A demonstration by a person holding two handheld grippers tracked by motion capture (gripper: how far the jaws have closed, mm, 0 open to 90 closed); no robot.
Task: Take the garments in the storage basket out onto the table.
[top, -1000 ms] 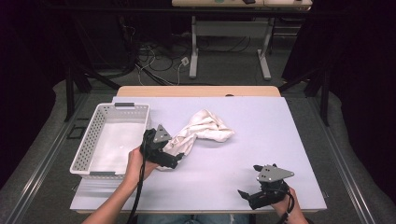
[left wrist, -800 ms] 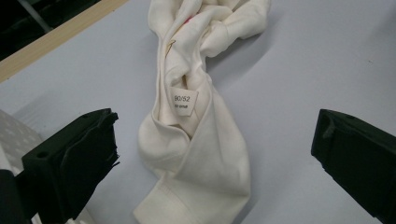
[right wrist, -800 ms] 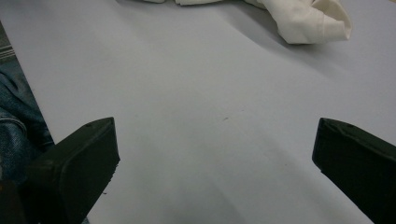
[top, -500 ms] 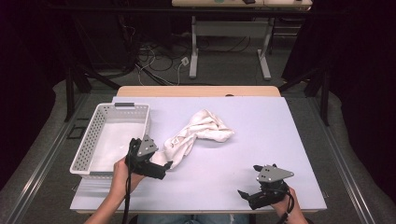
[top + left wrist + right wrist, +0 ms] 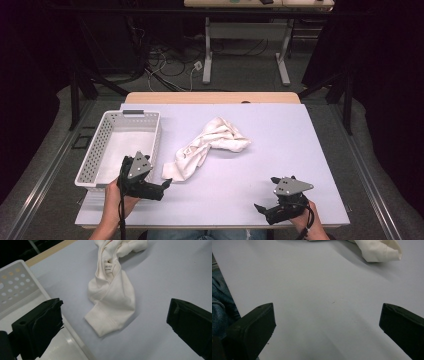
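A: Where does the white garment [image 5: 207, 146] lie?

B: Crumpled on the pale surface [image 5: 280, 150], a little left of the middle. Its bulk bunches at the far right, and a narrower length runs down toward the near left. In the left gripper view that near end [image 5: 110, 305] is a folded hem lying flat, with a small sewn label farther up the cloth.

A: And the left tool [image 5: 167, 183]?

B: Just near and left of that hem, apart from it, pointing right. Its jaws stand spread wide, with nothing between them but bare surface and the cloth's end beyond. A hand [image 5: 114, 197] grips it from the near edge.

A: What sits beside it?

B: A white perforated basket [image 5: 95, 155], along the left side of the surface. The tool's body hangs over the basket's near right corner.

A: The right tool [image 5: 260, 208]?

B: At the near right, well apart from the garment, pointing left. Its jaws are spread too and hold nothing. In the right gripper view a fold of the cloth [image 5: 379, 250] shows at the far edge, and blue denim [image 5: 219, 307] at the left.
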